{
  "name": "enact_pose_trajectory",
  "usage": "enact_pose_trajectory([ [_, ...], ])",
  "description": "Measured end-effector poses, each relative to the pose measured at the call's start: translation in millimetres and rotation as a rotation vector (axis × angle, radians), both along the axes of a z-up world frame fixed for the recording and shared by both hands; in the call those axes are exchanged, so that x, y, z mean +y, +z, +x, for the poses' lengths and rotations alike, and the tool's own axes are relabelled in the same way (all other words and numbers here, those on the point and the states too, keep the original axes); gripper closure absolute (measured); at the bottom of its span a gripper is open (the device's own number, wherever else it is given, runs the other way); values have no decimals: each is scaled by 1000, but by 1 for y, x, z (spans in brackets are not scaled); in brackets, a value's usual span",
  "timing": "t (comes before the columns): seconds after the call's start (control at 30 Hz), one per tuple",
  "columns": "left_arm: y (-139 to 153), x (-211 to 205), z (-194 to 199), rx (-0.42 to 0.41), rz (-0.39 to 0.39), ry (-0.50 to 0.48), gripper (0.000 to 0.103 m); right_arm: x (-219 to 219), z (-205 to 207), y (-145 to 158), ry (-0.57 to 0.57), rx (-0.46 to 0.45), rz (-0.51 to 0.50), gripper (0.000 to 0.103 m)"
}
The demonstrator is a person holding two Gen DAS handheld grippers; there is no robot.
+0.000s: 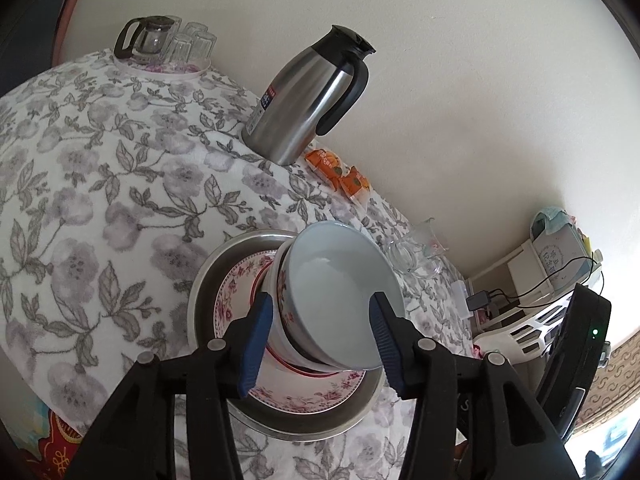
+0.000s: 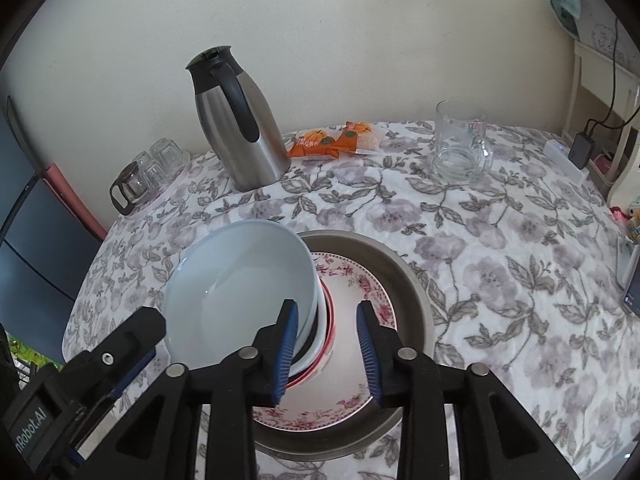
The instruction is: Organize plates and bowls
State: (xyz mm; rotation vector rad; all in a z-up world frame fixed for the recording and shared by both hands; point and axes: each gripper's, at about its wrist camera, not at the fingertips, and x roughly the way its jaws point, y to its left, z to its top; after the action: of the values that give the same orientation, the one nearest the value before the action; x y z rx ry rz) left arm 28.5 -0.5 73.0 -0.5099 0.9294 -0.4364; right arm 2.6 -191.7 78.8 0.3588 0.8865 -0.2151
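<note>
A pale blue bowl (image 1: 340, 292) tops a tilted stack of bowls (image 1: 280, 304) on a pink floral plate (image 1: 236, 292), which lies in a metal pan (image 1: 208, 268). My left gripper (image 1: 320, 340) is open, its blue pads on either side of the stack's near edge. In the right wrist view the blue bowl (image 2: 240, 288) leans left over the floral plate (image 2: 360, 288) in the metal pan (image 2: 416, 280). My right gripper (image 2: 326, 348) is open just right of the stack, above the plate. The left gripper's finger (image 2: 120, 344) shows at lower left.
A steel thermos jug (image 2: 236, 120), orange snack packets (image 2: 332, 140), a glass mug (image 2: 460, 148) and a tray of glasses with a glass pot (image 2: 148, 176) stand at the back of the floral-clothed table (image 2: 500, 260). A phone (image 2: 634, 284) lies at the right edge.
</note>
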Motion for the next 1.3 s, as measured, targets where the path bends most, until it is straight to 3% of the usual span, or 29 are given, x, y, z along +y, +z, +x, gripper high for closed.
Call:
enact_pose_trajectory([
  [0.07, 3, 1, -1, -9, 24, 15, 42, -1, -3, 1, -4, 1, -8, 47],
  [0.4, 3, 9, 0, -19, 256, 122, 17, -10, -17, -1, -48, 5, -15, 24],
  [0.63, 3, 18, -7, -63, 342, 169, 14, -9, -30, -6, -59, 4, -25, 8],
  [0.7, 3, 19, -7, -68, 365, 171, 3, -8, -34, -6, -61, -1, -27, 0],
  [0.93, 1, 25, -18, -99, 385, 164, 1, -3, -56, -14, -82, -41, -51, 0],
  [1.1, -2, 24, -26, -116, 397, 109, 1, 0, -70, -33, -81, -18, -36, 0],
  [1.3, -8, 32, -36, -108, 409, 107, 1, 8, -85, -49, -88, 14, -58, 0],
])
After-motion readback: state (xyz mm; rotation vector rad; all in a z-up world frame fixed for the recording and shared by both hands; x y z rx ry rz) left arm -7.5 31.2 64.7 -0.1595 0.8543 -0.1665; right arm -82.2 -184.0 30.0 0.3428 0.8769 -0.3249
